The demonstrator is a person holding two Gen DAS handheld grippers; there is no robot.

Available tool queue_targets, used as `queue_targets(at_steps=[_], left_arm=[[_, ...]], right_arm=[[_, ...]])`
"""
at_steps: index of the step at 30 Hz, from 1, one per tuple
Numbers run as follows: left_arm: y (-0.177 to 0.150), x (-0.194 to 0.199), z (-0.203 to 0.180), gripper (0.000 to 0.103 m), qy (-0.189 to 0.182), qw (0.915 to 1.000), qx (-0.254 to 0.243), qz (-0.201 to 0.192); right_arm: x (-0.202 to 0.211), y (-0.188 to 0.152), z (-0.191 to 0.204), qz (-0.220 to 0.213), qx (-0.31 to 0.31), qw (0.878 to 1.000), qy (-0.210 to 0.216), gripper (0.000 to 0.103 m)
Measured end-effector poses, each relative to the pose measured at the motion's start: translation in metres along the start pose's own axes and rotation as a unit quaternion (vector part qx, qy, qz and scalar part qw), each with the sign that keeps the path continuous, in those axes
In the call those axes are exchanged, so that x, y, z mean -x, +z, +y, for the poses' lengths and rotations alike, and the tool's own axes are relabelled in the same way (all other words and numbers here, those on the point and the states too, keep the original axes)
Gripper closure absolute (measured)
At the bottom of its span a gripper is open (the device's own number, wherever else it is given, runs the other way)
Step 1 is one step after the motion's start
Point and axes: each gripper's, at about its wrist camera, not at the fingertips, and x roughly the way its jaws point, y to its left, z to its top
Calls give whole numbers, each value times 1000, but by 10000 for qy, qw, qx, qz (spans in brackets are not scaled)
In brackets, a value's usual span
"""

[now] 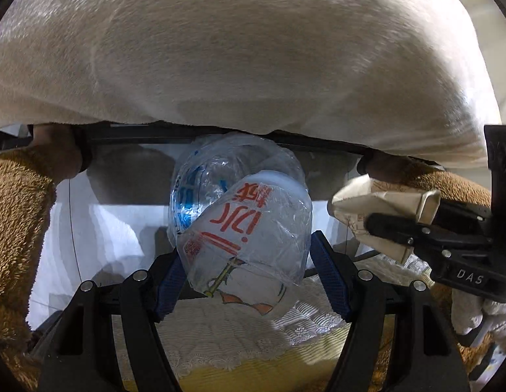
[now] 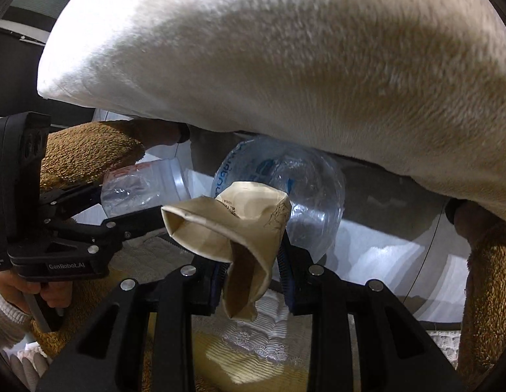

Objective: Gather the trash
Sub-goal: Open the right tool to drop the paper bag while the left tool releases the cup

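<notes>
The left gripper (image 1: 244, 261) jaws pinch a crushed plastic cup (image 1: 249, 245). The right gripper (image 2: 251, 271) jaws pinch a crumpled paper cup (image 2: 233, 232). A cream cushion's (image 1: 236, 49) edge hangs close above both.

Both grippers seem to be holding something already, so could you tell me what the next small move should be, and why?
Probably carry both pieces away to a bin, none of which shows here. The left gripper is shut on the clear plastic cup, the right gripper on the crumpled paper cup. Only the blue-printed plastic bottle under the cream cushion is left, and no jaws are free for it.
</notes>
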Motion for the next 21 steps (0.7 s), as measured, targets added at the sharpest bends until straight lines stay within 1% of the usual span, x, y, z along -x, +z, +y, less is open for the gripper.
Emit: queue_targets(at_steps=[4, 9, 12, 17, 18, 19, 21], left_arm=[[0, 1, -2, 32, -19, 10000, 27, 48], [4, -6, 2, 32, -115, 9998, 109, 110], [3, -8, 2, 32, -24, 9999, 50, 156], [5, -12, 3, 31, 30, 9996, 68, 259], [5, -12, 2, 30, 35, 9996, 38, 268], [5, -13, 1, 29, 47, 9996, 3, 265], [6, -12, 0, 27, 41, 9997, -51, 220]], right_arm=[[-1, -2, -1, 16, -49, 10000, -68, 72], [1, 0, -6, 92, -202, 9997, 34, 72], [5, 0, -6, -19, -208, 9997, -119, 71], [4, -3, -12, -16, -312, 9995, -21, 70], [6, -2, -12, -29, -320, 9995, -7, 69], [7, -2, -14, -55, -334, 9994, 8, 62], [9, -1, -17, -111, -409, 9991, 50, 56]])
